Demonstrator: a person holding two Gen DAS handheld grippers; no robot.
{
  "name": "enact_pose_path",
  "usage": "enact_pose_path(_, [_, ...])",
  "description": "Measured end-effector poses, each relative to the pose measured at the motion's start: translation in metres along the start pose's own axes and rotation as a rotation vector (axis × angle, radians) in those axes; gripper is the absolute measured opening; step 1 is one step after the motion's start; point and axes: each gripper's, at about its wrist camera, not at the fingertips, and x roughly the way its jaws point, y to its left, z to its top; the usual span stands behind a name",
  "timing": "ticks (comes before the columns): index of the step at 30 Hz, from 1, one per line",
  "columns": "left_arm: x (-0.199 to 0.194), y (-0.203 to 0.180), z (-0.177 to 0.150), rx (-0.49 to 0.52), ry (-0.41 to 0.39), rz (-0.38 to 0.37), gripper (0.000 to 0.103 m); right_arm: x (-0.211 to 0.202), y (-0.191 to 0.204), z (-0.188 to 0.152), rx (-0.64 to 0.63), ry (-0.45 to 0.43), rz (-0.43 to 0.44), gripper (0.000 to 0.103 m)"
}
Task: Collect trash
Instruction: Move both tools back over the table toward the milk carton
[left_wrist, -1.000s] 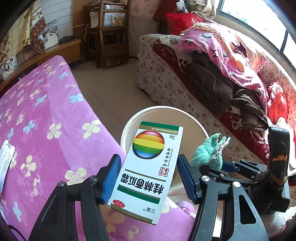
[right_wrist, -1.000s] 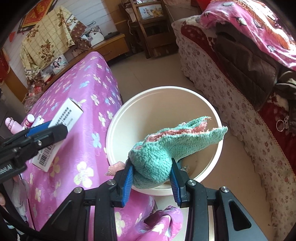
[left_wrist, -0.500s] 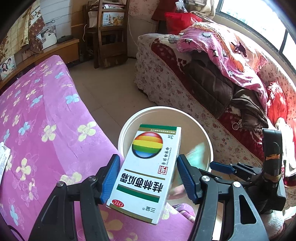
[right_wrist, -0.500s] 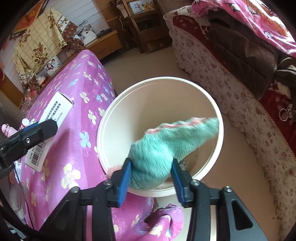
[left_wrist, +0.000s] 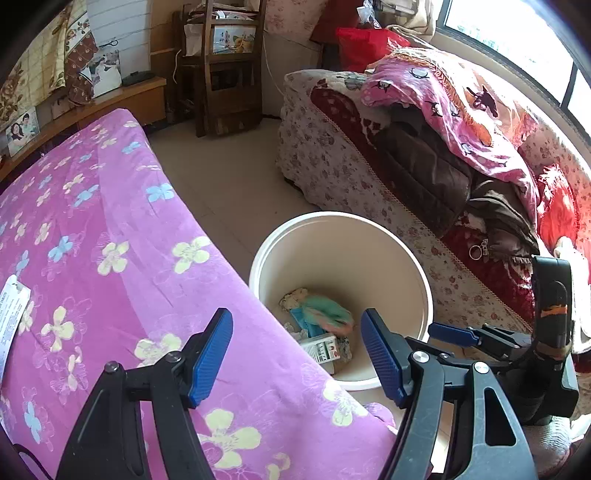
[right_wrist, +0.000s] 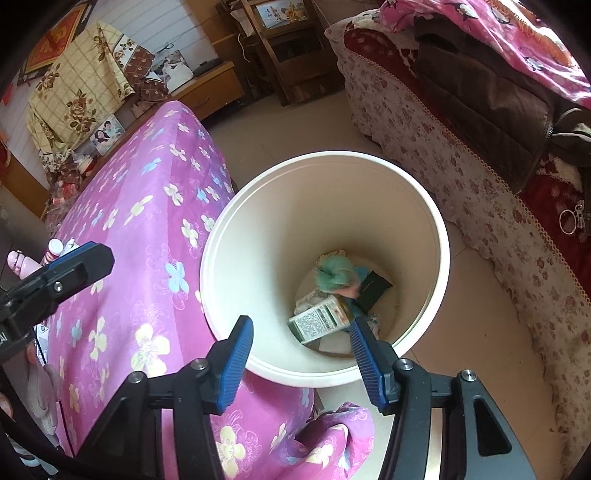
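Observation:
A cream round bin (left_wrist: 369, 225) (right_wrist: 221, 236) stands on the floor beside the pink flowered cloth. Inside it lie a teal cloth (left_wrist: 327, 308) (right_wrist: 334, 277), a white medicine box (left_wrist: 321, 347) (right_wrist: 319, 319) and other scraps. My left gripper (left_wrist: 297, 356) is open and empty, above the cloth's edge just short of the bin. My right gripper (right_wrist: 301, 360) is open and empty, above the bin's near rim. The right gripper also shows at the right of the left wrist view (left_wrist: 454, 334).
The pink flowered cloth (left_wrist: 92, 258) (right_wrist: 140, 229) covers a surface to the left, with a paper slip (left_wrist: 9, 310) on it. A sofa (left_wrist: 424, 147) piled with clothes is at the right. A wooden chair (left_wrist: 225, 66) stands behind. Small bottles (right_wrist: 55, 247) sit at the left edge.
Both grippers have opened. The medicine box has left the left gripper and the teal cloth has left the right gripper; both now lie in the bin.

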Motion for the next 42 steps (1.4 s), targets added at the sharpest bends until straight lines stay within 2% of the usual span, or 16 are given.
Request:
enact_pose_path(13, [-0.025,0.018,-0.009,-0.021,-0.035,0.038,0.072,-0.021,0.017,0.002,-0.026,-0.045,-0.017,0.058])
enact_pose_path(27, [-0.057,0.050,-0.039,-0.060,-0.052,0.131,0.072,-0.035,0.068,-0.004,-0.099,-0.065,0.029,0.059])
enact_pose_path(42, [-0.104,0.116,-0.081,-0.211,-0.051,0.239,0.072,-0.039,0.129,-0.016,-0.175,-0.048,0.094,0.059])
